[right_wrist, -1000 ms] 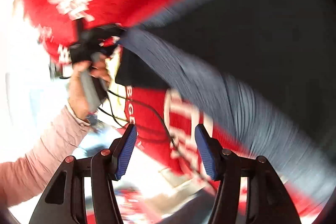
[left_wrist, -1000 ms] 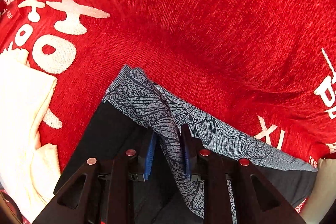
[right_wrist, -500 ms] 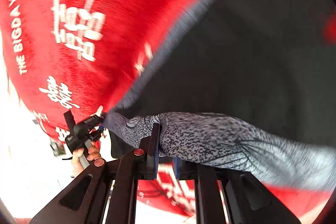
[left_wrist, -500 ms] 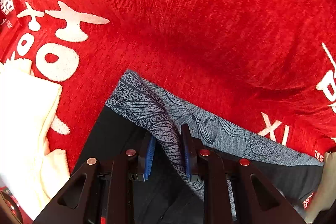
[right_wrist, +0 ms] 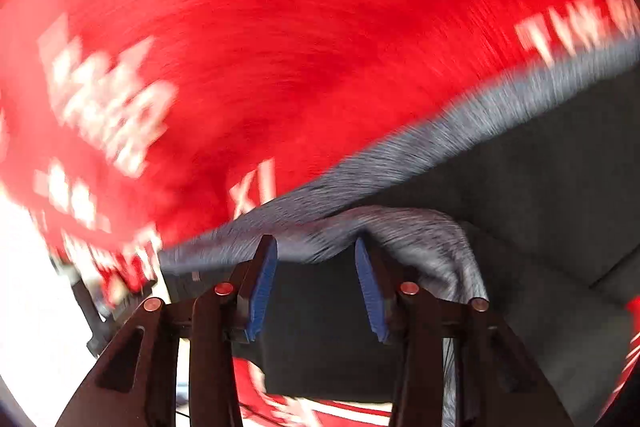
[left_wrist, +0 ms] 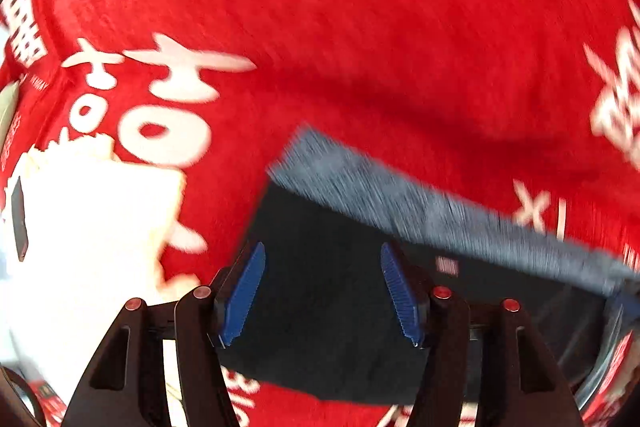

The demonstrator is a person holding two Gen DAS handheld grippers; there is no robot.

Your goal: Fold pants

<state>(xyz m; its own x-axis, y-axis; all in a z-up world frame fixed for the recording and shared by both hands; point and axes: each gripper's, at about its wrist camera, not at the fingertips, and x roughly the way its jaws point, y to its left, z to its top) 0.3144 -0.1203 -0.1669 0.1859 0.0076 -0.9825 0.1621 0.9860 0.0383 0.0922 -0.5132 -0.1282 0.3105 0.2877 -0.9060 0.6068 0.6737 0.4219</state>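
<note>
Both claws just opened, left gripper [left_wrist: 322, 293] and right gripper [right_wrist: 316, 291] empty; the grey waistband [right_wrist: 400, 163] on the pants [left_wrist: 332, 267] may spring up and undo the fold on the red blanket [left_wrist: 360, 27].

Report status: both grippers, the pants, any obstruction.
Left gripper and right gripper just opened, nothing pinched. Black pants with grey patterned waistband lie on red printed blanket. White cloth alongside, clear.

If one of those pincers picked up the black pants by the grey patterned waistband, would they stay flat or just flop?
Probably flop: the black pants with the grey patterned waistband bunch into a soft ridge by the right gripper, so the cloth looks limp. They seem light and thin, lying flat on the red printed blanket. Unlikely to slide much, since that blanket looks fuzzy.
</note>
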